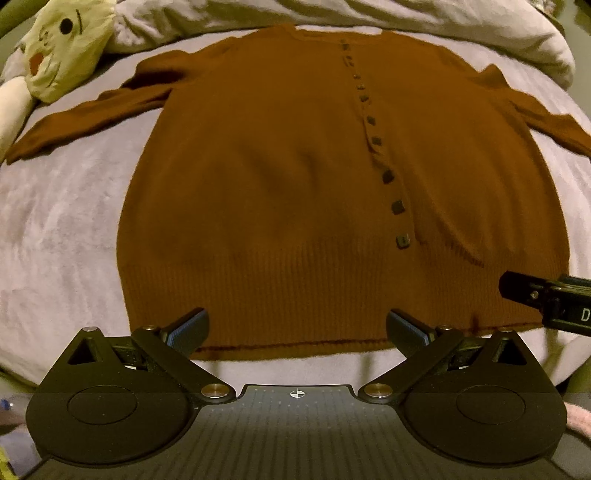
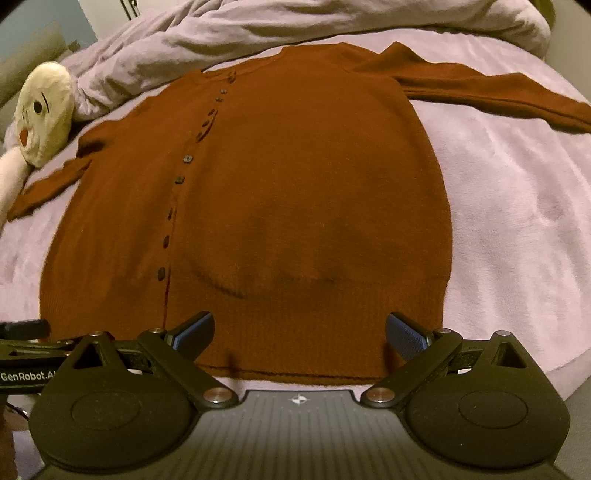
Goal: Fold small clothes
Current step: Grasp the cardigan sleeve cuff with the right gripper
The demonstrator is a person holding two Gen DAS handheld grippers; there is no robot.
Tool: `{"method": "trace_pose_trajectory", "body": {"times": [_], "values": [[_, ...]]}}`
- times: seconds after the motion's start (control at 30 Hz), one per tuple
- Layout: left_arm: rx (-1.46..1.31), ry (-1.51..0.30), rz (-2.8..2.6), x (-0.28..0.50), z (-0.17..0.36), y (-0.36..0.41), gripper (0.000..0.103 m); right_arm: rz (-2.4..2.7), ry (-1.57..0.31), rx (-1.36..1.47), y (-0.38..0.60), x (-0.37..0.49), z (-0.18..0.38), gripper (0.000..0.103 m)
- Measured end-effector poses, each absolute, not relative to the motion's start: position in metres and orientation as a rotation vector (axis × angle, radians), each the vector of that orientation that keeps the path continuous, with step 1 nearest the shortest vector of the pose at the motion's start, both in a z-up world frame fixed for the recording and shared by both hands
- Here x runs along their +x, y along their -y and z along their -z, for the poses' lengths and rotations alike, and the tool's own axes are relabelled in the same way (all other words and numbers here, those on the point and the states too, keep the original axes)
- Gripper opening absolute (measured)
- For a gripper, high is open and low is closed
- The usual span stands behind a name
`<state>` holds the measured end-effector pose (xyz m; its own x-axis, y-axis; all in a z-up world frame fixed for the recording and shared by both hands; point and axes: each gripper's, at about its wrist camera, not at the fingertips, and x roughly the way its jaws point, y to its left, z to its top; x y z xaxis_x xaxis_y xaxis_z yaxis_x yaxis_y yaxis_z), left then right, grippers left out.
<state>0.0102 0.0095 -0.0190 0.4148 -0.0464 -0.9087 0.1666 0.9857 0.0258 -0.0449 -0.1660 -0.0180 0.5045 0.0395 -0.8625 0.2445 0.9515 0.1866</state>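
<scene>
Right at the bottom of the left view, the left gripper [image 1: 297,328] hangs with its jaws wide apart, blue pads just above the ribbed hem [image 1: 295,295] and holding nothing. Same story in the right view: the right gripper [image 2: 299,332] sits low in frame, jaws spread, empty, poised over the hem's right half. Both line up along the near edge, side by side, and that looks like a set-up for taking the bottom of the garment with two grips at once. The one cardigan [image 1: 332,166] fills the middle of both frames, spread flat and face up on the blanket [image 1: 66,229], buttoned shut so it folds as a single layer. Its two sleeves are flung outward, one towards the left edge [image 1: 74,122], one running to the upper right of the right view [image 2: 498,92], laid clear of the body, probably so each can be turned in separately. Buttons [image 1: 400,242] run in one line up the front; I count about ten, though the top ones blur together. One plush toy [image 1: 66,48] lies at upper left, well clear of the body but near the left sleeve. A rumpled duvet [image 2: 295,29] is bunched across the top. No fold made yet, by the look of it.
</scene>
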Motion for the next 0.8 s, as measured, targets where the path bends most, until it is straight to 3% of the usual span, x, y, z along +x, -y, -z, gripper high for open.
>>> {"method": "trace_pose_trajectory", "body": {"times": [0.8], "values": [[0.043, -1.241, 0.018, 0.055, 0.055, -0.006, 0.103, 0.037, -1.017, 0.478, 0.224, -0.035, 0.058, 0.099]]}}
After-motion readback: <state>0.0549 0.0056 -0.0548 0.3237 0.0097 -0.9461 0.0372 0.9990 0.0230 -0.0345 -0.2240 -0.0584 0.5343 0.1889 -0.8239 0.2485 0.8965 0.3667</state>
